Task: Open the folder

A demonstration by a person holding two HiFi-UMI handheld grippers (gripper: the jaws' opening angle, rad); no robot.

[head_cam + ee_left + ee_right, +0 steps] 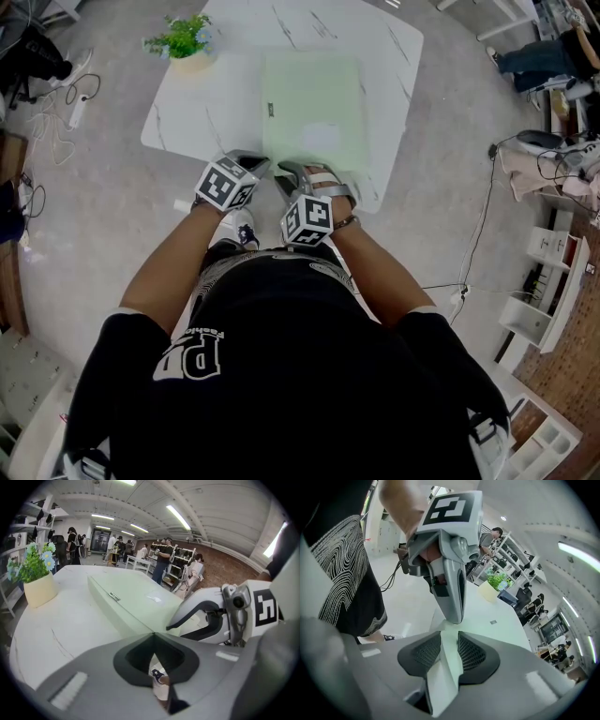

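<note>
The folder (309,108) is pale green and nearly square, with a smooth, faintly glossy cover. It lies flat and closed on the white marble-look table (187,122). It takes up the right half of the tabletop, its sides roughly in line with the table's, and its near edge is close to the table's near edge. It has some thickness, and seen from low on the left its long side stands as a shallow wall. A small dark metal tab (271,110) sits on top near that left edge. A whitish glint of light lies on the cover toward the front
</note>
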